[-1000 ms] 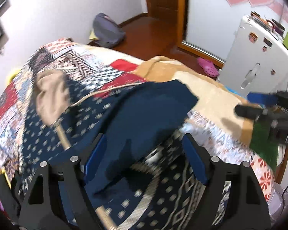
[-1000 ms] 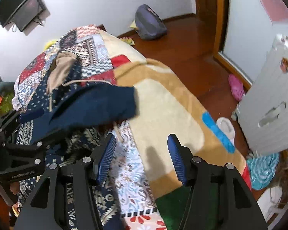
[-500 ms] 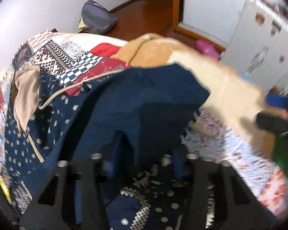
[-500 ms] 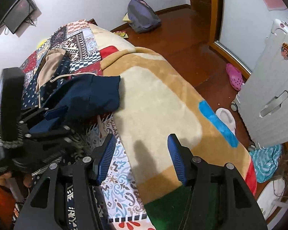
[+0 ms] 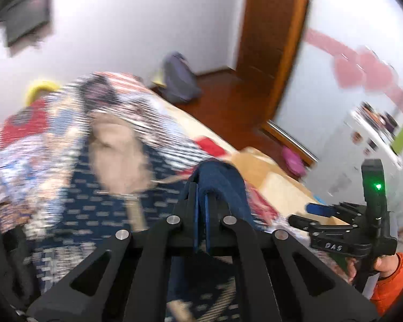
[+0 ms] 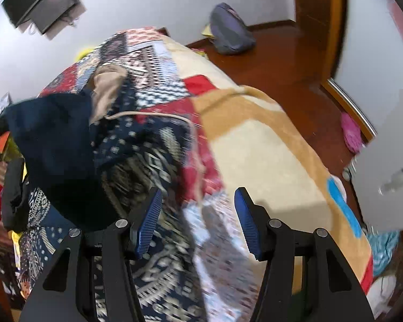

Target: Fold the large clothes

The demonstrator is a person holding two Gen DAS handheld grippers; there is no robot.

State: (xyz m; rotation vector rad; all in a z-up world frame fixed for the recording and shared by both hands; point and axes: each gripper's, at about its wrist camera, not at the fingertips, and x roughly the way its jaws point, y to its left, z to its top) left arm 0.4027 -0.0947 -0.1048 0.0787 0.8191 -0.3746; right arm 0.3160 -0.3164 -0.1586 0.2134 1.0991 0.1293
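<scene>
Two hand-held grippers: left pinching one garment, right agape

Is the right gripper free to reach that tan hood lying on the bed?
Probably yes: the right gripper is open and empty, the tan hood lies uncovered ahead to its left, though the lifted navy garment hangs close beside that path.

Bed under a tan blanket and patchwork quilt. Grey backpack on the wood floor by the white wall, near the wooden door frame. Pink slipper on the floor right of the bed. Black monitor on the wall, top left. White suitcase at right, blurred.
</scene>
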